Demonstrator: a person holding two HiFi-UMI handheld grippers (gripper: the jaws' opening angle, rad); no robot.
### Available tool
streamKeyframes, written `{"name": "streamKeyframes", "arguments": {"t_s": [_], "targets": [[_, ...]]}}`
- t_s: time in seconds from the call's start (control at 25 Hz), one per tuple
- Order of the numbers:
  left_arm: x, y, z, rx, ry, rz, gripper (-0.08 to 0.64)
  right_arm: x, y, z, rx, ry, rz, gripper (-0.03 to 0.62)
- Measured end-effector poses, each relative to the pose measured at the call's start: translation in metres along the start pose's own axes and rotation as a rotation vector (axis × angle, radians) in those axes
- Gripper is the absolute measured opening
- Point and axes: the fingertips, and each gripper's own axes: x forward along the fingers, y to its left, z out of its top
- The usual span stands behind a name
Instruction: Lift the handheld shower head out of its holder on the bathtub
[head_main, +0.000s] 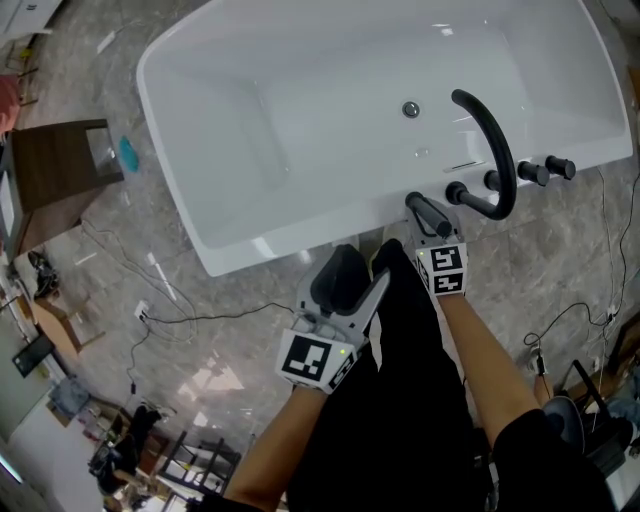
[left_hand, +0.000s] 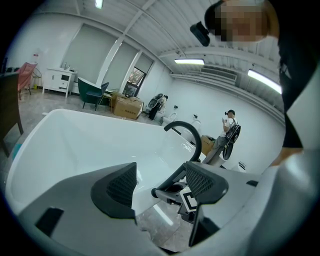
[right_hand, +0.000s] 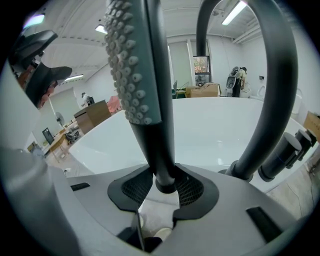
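Note:
The dark handheld shower head (head_main: 428, 213) stands on the near rim of the white bathtub (head_main: 230, 262), beside the black arched spout (head_main: 492, 140). My right gripper (head_main: 430, 230) is shut on its handle; in the right gripper view both mesh pads press the round stem (right_hand: 165, 170) below the nubbed spray face (right_hand: 131, 75). The holder under it is hidden. My left gripper (head_main: 355, 285) hangs open and empty just outside the tub's rim. In the left gripper view its pads (left_hand: 117, 187) frame the shower head (left_hand: 170, 181) and the right gripper.
Black tap knobs (head_main: 545, 170) sit on the rim right of the spout (right_hand: 272, 100). A brown side table (head_main: 60, 165) stands left of the tub. Cables (head_main: 180, 315) run over the marble floor. Black trousers fill the lower middle. Other people stand far off across the room.

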Motion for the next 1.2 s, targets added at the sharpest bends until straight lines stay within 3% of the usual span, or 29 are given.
{"name": "streamKeyframes", "arguments": {"t_s": [0.2, 0.52, 0.88, 1.2], "targets": [[-0.005, 0.001, 0.013, 0.004, -0.016, -0.003, 0.285, -0.005, -0.002, 0.003, 0.053, 0.013, -0.005, 0.126], [-0.017, -0.001, 0.027, 0.021, -0.038, 0.001, 0.285, -0.023, -0.005, 0.018, 0.012, -0.001, -0.009, 0.125], [-0.042, 0.009, 0.06, 0.069, -0.089, 0.012, 0.285, -0.058, 0.007, 0.058, -0.002, -0.041, -0.012, 0.126], [-0.05, -0.006, 0.081, 0.1, -0.116, -0.039, 0.285, -0.091, 0.012, 0.097, 0.007, -0.075, -0.031, 0.126]]}}
